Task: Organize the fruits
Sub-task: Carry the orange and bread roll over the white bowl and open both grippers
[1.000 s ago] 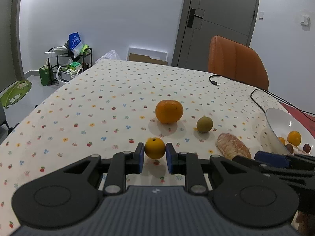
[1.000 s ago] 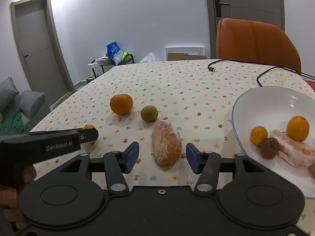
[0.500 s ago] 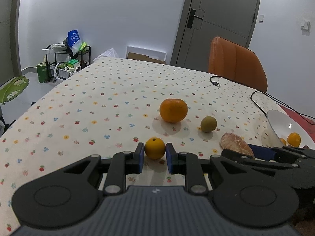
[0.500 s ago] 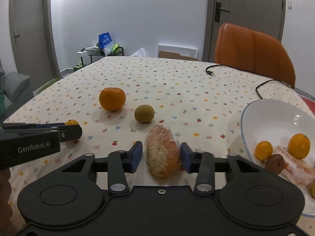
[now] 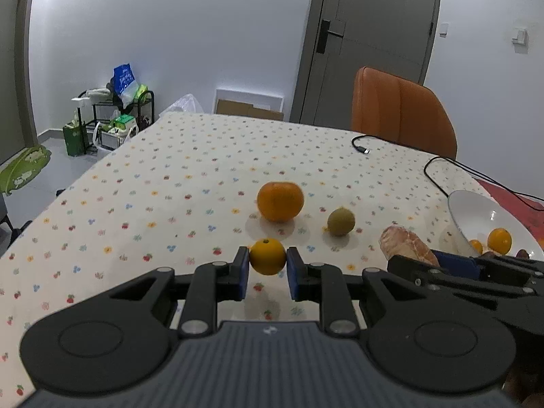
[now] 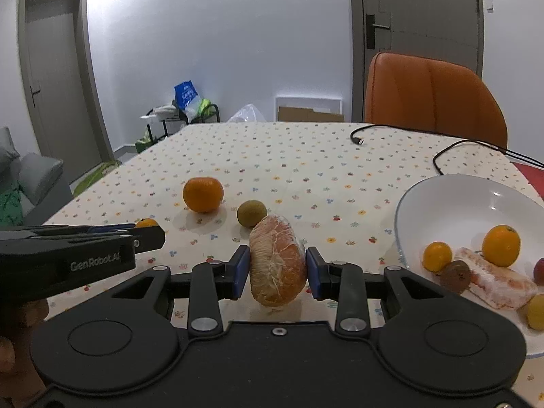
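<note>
Both loaded — left gripper (image 5: 268, 270) pinches small orange (image 5: 268, 256); right gripper (image 6: 274, 273) clamps peeled pomelo segment (image 6: 277, 261) (above bench (image 6: 306, 170)).

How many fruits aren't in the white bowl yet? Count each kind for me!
Round orange citrus: 2, the big orange citrus fruit lying loose and the small orange citrus fruit in the left claw.
Round greenish-brown fruit: 1.
Peeled pinkish citrus segment: 1, in the right claw.
Total: 4.
</note>
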Tool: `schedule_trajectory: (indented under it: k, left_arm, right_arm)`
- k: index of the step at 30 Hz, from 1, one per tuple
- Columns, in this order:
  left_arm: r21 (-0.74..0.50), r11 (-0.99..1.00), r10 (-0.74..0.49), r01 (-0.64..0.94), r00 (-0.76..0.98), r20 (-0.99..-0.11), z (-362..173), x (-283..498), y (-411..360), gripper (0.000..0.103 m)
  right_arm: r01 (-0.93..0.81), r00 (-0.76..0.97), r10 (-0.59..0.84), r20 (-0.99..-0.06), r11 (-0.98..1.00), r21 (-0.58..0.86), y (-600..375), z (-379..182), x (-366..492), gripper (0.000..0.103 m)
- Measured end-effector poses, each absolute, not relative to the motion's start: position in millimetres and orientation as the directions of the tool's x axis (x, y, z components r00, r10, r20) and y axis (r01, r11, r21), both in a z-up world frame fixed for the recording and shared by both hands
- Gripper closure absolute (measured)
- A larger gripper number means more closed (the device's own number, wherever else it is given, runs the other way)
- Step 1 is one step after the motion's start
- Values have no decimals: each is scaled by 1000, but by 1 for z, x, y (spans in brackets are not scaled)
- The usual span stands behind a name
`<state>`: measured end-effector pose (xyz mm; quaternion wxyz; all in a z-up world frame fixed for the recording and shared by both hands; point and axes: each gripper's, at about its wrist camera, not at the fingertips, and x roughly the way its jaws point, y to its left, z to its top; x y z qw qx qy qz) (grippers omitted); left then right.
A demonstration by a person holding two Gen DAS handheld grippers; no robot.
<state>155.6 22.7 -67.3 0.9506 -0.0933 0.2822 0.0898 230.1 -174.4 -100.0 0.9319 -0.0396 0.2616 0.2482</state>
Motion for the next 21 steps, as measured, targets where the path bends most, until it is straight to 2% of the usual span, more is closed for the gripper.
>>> schedule_trajectory:
  k: [21]
  left_arm:
    - [-62,988,98,-145,873,-478,-39,155,-28,81]
  right_arm:
    - [-412,812,421,-404,904,113,-231,-77,213,69]
